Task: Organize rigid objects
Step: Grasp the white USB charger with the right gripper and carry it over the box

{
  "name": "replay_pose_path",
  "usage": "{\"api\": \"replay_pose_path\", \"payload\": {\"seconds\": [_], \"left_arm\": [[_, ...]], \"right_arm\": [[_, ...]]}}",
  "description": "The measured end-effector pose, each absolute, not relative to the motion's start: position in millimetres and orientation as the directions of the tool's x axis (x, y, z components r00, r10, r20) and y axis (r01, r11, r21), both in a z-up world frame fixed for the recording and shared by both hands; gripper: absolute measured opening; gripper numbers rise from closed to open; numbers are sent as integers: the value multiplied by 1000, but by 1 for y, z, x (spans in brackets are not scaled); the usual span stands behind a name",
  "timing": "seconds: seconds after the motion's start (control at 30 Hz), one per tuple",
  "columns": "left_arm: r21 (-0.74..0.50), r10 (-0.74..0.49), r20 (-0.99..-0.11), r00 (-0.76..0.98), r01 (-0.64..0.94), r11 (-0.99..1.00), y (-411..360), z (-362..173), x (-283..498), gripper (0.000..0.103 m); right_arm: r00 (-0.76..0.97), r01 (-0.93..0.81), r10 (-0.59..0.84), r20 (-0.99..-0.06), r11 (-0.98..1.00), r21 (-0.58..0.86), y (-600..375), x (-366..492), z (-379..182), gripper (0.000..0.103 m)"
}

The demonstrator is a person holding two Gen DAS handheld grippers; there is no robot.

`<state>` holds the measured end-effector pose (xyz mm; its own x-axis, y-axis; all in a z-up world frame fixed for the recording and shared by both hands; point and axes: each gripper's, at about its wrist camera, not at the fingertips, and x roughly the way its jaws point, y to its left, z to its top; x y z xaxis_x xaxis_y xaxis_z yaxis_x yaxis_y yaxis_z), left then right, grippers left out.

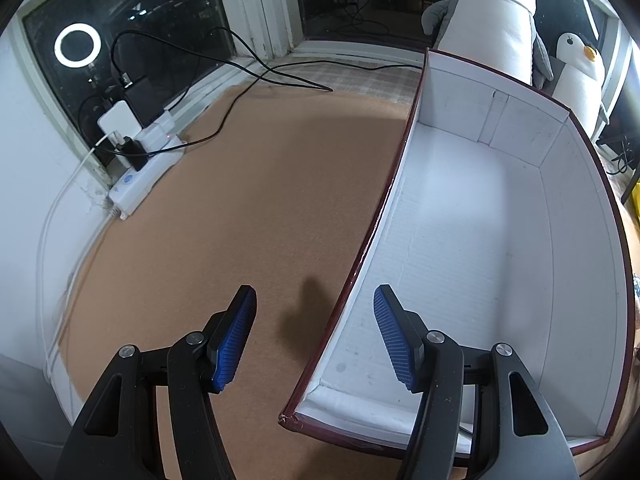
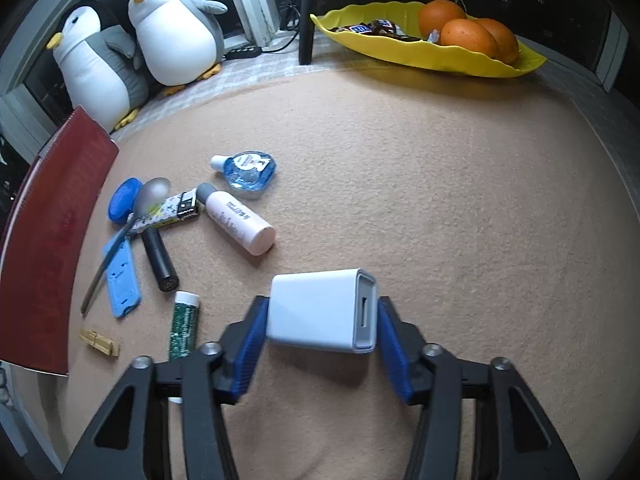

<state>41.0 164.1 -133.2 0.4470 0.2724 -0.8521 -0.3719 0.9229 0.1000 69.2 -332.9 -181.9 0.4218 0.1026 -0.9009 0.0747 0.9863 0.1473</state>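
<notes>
Right gripper (image 2: 322, 338) pads press both ends of the white charger block (image 2: 322, 310) on the mat, a grip suited to lifting it. Left gripper (image 1: 316, 338) stands half-open and empty, straddling the wall of the white box (image 1: 400, 184), presumably the charger's destination.

Your white-lined, red-edged cardboard box (image 1: 472, 208) is bare inside, so a claw can drop straight in; only its upright walls block entry from the side. Left of the box, brown felt bench (image 1: 240, 220) lies open up to the white power strip (image 1: 146, 168) and black cables (image 1: 256, 76).
</notes>
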Motion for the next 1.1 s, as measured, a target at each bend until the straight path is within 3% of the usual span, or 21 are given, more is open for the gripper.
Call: {"api": "replay_pose_path", "payload": {"seconds": [0.33, 0.53, 0.7, 1.1], "left_arm": [[97, 268, -853, 448, -369, 925, 164, -133, 41, 61], [83, 252, -853, 457, -357, 930, 162, -133, 42, 38], [69, 236, -854, 464, -348, 935, 161, -134, 43, 24], [58, 226, -848, 479, -340, 939, 162, -135, 44, 22]], "right_arm": [[452, 80, 98, -887, 985, 150, -337, 62, -174, 46], [498, 26, 132, -857, 986, 167, -322, 61, -140, 46], [537, -93, 205, -818, 978, 184, -282, 66, -98, 46], [494, -462, 419, -762, 869, 178, -120, 76, -45, 46]]}}
